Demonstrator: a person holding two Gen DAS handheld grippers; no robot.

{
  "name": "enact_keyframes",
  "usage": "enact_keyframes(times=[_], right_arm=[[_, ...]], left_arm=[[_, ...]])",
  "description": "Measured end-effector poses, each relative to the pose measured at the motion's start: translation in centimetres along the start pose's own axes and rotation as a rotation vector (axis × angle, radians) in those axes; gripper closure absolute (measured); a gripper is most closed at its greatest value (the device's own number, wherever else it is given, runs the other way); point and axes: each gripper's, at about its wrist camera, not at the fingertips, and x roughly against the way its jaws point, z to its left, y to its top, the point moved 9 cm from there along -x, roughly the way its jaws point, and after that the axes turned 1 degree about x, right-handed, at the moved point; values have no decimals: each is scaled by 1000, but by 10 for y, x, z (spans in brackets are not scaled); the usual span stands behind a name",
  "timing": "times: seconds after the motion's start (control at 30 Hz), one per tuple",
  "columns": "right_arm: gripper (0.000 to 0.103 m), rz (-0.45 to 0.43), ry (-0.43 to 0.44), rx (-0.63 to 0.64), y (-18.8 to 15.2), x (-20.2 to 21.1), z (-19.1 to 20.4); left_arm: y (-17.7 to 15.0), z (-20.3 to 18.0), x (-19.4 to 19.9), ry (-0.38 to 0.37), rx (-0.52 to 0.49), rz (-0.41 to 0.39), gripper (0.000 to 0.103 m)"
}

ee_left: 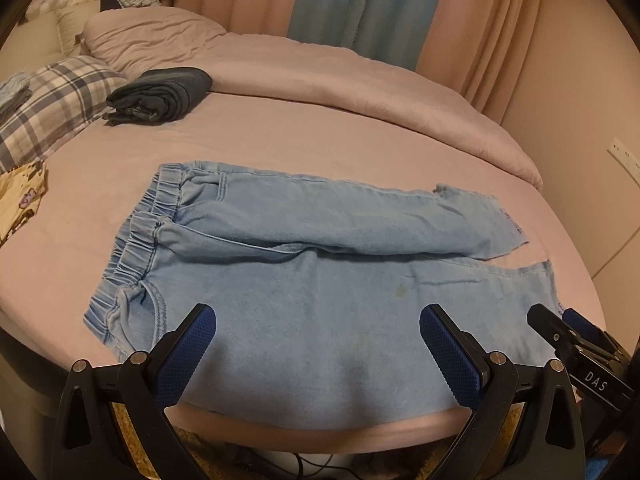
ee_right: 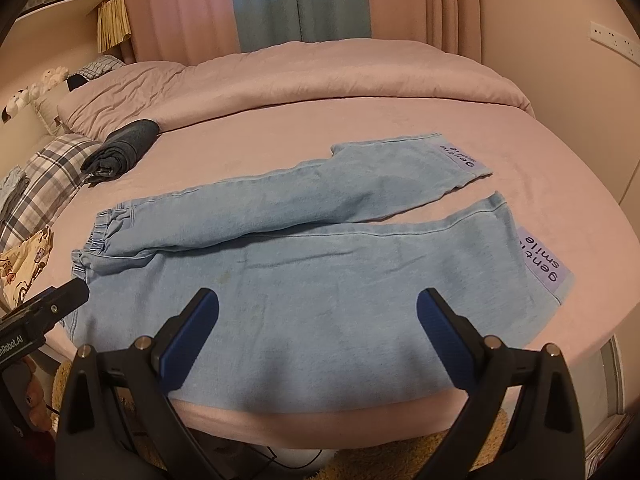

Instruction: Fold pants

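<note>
Light blue denim pants lie flat on the pink bed, elastic waistband to the left, leg cuffs with purple labels to the right. The two legs lie side by side, the far one slightly angled. My left gripper hovers open over the near leg by the bed's front edge, nothing between its blue pads. My right gripper is open too, above the near leg further right. Each gripper's tip shows in the other's view: the right one, the left one.
A folded dark garment lies at the back left beside a plaid pillow. A rolled pink duvet runs along the far side. Yellow patterned cloth sits at the left edge. Curtains hang behind; a wall socket is at right.
</note>
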Motion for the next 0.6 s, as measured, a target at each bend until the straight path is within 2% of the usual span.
enact_keyframes(times=[0.6], right_arm=[[3, 0, -2, -3, -1, -2, 0]], left_arm=[[-2, 1, -1, 5, -8, -2, 1]])
